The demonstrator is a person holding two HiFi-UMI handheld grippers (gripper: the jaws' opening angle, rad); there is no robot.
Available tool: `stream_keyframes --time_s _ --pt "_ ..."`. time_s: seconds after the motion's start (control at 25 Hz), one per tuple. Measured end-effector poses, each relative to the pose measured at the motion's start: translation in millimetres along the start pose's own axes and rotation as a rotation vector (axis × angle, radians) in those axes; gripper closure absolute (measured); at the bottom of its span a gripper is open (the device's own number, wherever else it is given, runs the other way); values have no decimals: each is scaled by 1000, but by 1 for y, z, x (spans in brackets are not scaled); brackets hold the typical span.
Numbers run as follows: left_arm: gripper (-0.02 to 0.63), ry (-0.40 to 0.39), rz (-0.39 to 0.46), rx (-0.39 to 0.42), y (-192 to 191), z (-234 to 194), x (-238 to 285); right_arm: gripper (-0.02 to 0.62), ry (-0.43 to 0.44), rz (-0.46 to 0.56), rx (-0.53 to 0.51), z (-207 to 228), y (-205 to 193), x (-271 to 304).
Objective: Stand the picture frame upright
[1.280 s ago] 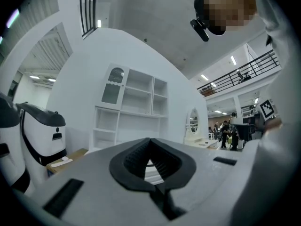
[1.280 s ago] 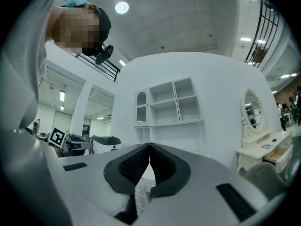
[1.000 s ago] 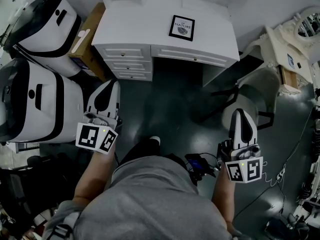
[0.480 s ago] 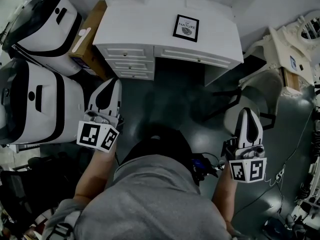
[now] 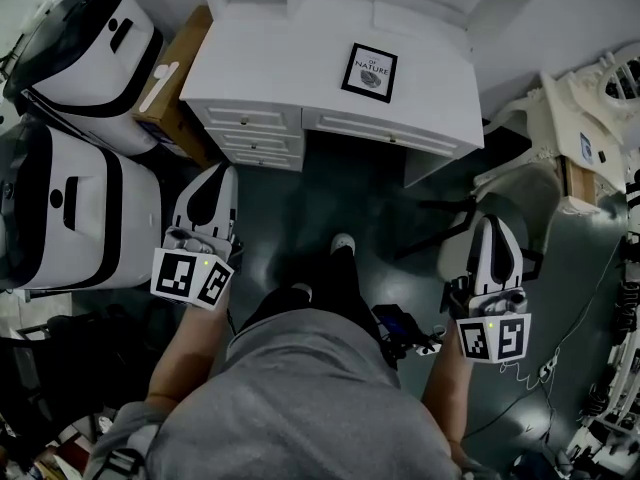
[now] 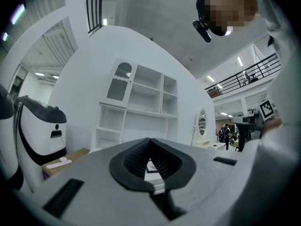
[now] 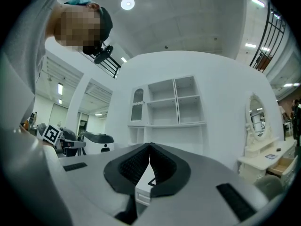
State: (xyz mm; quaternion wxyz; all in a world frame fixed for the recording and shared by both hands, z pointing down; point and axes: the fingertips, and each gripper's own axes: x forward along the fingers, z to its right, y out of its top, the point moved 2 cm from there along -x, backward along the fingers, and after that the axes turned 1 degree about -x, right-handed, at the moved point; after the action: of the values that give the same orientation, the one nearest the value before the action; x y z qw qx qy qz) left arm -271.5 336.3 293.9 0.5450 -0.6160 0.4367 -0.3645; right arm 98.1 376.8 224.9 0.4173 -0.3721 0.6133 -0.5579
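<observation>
A black picture frame (image 5: 369, 72) with a white print lies flat on the top of the white desk (image 5: 270, 68), right of its middle. In the head view my left gripper (image 5: 213, 183) hangs over the dark floor, below the desk's drawers and well short of the frame. My right gripper (image 5: 490, 230) hangs over the floor at the right, beside a chair. Both are shut with nothing between the jaws. In the left gripper view a bit of the frame (image 6: 150, 165) shows through the jaw opening. In the right gripper view the frame's corner (image 7: 150, 182) shows the same way.
Two large white and black machines (image 5: 70, 208) stand at the left, next to a wooden box (image 5: 172, 78). A cream dressing table (image 5: 585, 108) and a chair (image 5: 500, 193) stand at the right. White shelves (image 7: 169, 107) rise behind the desk. Cables lie on the floor at right.
The person has stepped a little; a foot now shows on the floor between the grippers. The desk and frame have shifted slightly in view. Both grippers stay shut and empty.
</observation>
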Motion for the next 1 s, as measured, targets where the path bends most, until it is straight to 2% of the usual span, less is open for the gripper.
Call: stream_keyframes --time_s 1.0 --pt "600 158 18 35 -1 31 181 569 224 -6 66 154 -37 175"
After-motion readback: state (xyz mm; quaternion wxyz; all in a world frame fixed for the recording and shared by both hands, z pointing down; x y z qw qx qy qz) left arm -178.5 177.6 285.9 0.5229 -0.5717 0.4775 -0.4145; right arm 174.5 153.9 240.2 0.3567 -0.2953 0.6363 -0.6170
